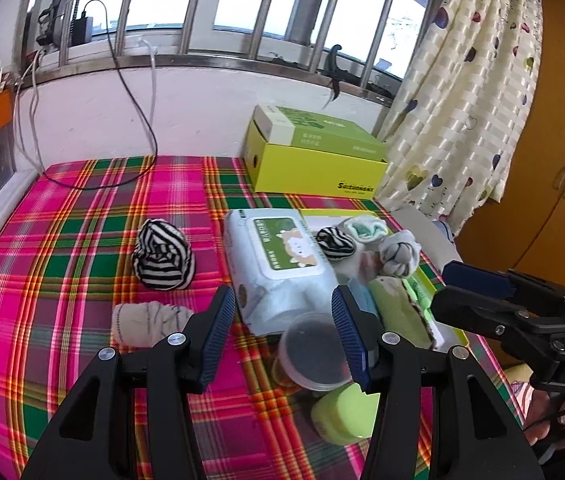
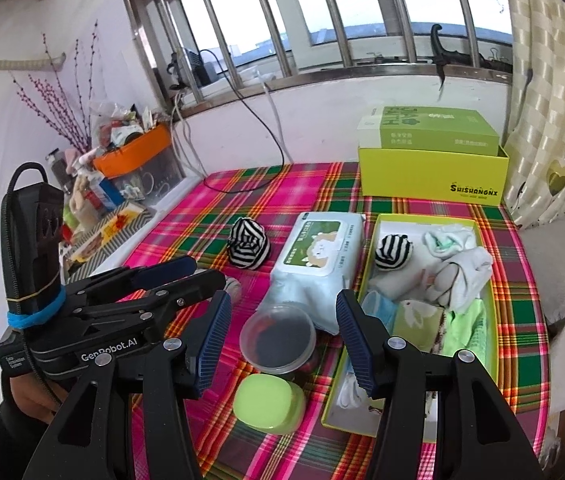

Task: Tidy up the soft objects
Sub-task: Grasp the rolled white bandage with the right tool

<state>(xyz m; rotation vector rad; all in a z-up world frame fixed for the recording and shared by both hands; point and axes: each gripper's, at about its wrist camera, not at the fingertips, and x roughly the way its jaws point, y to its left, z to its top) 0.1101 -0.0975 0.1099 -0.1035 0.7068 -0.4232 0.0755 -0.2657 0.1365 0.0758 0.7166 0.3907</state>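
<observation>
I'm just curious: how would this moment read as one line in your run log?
left claw: open, empty | right claw: open, empty | striped sock ball: loose on cloth | tray: holds rolled socks | wipes pack: beside tray

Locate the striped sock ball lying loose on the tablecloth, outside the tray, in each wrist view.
Left wrist: striped sock ball left of centre, left of the wipes pack.
Right wrist: striped sock ball just left of centre, again left of the wipes pack.
Shared landmark: the wipes pack.
</observation>
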